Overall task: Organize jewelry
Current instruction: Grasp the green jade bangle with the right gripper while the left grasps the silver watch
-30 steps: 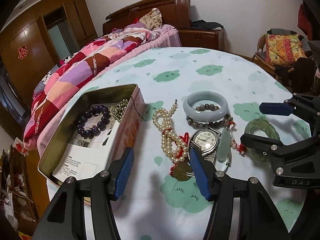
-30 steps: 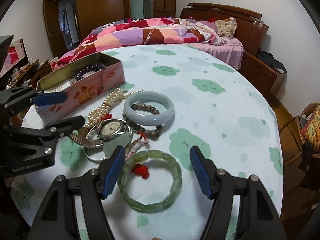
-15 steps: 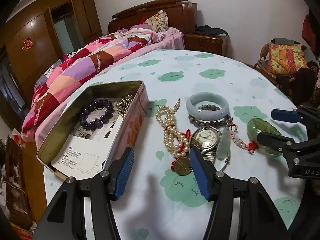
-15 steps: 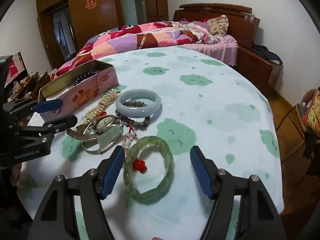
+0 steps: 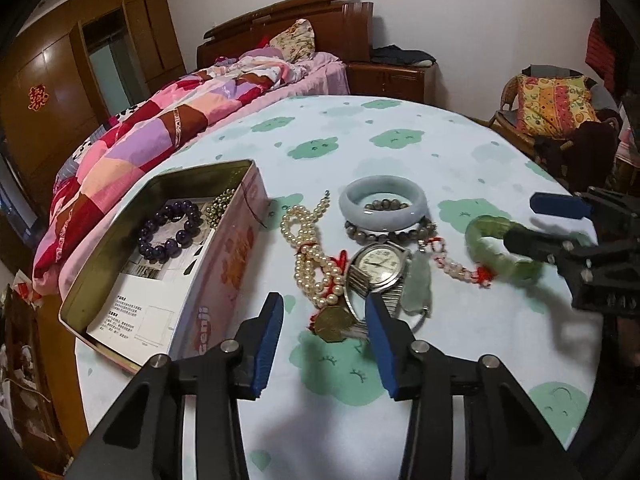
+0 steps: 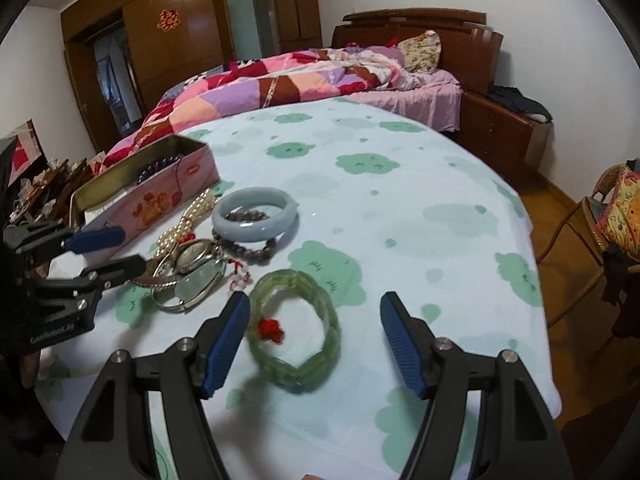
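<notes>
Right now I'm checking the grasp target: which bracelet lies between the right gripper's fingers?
The green segmented bracelet with the red knot; the pale bangle lies farther off, and the purple bead bracelet is boxed.

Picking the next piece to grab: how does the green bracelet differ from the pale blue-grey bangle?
The green bracelet is made of translucent segments with a red knot; the pale bangle is one smooth, opaque ring. The green bracelet lies alone between the open right gripper's fingers; the bangle rests on a strand of grey beads, farther off beside the jewelry pile. Both lie on the tablecloth, outside the tin.
</notes>
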Tool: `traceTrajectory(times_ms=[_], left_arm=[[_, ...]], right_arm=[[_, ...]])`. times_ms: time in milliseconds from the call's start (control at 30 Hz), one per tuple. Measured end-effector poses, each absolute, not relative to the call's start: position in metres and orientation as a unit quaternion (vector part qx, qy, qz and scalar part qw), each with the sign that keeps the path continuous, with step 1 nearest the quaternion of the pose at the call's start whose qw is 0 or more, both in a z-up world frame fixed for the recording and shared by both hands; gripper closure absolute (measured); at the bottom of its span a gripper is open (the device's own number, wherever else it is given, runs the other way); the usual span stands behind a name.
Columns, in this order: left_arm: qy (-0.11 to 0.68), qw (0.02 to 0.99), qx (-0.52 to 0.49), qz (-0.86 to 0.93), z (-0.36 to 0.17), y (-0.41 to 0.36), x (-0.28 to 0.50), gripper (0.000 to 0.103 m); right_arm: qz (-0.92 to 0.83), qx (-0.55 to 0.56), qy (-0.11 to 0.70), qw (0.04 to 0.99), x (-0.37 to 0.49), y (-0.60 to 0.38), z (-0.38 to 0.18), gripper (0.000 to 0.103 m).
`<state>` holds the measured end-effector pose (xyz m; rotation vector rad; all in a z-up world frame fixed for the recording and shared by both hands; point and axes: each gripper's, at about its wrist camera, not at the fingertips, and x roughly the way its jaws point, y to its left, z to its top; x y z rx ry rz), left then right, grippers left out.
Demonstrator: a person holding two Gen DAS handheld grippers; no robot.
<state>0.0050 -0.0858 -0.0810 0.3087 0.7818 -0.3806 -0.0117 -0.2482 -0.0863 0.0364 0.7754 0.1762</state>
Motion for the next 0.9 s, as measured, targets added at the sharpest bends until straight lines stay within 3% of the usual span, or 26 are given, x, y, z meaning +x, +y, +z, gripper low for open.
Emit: traceTrajectory(times_ms=[133,367,467,533,600,900], left_arm=[[0.382,0.894,0.140,-0.190,-0.082,-0.083,0.003,0.060],[0.396,0.886,0.135,-0.202,-0.094,-0.087,0.008,0.061],[0.398,0.883,0.131,-0.211,-0.095,-0.088,0.008,0.073],[0.399,0.882,0.131,-0.215,-0.094,-0.089,0.007,0.081],[0.399,0.881,0.131,-0.219,-0.094,-0.090,0.006,0.089],[0.389,0.887,0.122,-0.218,-0.084,-0.081,0.002,0.092]], right_arm=[[0.074,0.024,0.380,0.922,-0.011,-0.256,-0.087,0.037],[0.079,0.019,0.395,0.915,-0.007,-0.249,-0.099,0.052],[0.081,0.017,0.396,0.914,-0.007,-0.249,-0.101,0.068],[0.083,0.016,0.394,0.915,-0.008,-0.250,-0.102,0.071],[0.087,0.018,0.394,0.915,-0.008,-0.250,-0.102,0.087],[0.093,0.016,0.389,0.916,-0.011,-0.248,-0.101,0.093]])
